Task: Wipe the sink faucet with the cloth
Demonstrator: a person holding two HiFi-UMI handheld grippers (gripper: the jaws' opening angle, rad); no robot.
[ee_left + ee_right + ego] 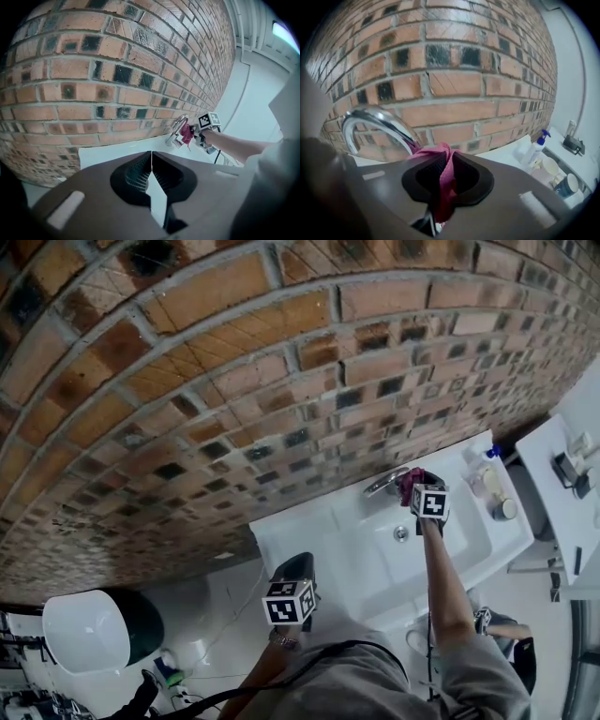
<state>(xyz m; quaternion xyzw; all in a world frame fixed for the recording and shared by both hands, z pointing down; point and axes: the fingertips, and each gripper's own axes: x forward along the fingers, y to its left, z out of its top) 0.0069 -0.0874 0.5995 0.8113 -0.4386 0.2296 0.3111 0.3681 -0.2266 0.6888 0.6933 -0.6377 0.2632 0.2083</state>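
Wiping step: my right gripper [447, 161] jaws are clamped on the pink cloth [446, 180] at the faucet [375, 123]. My left gripper [151, 161] jaws are together, empty. Next, I'd rub along the spout.

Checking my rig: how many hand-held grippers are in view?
2. The left hand-held gripper, shut, hangs back from the sink; the right hand-held gripper holds the cloth at the faucet.

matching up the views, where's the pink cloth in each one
Head view: right of centre, cloth against the faucet.
Left gripper view: right of centre, small, beside the faucet.
Right gripper view: bottom centre, clamped by the right gripper.
Shared landmark: the faucet.
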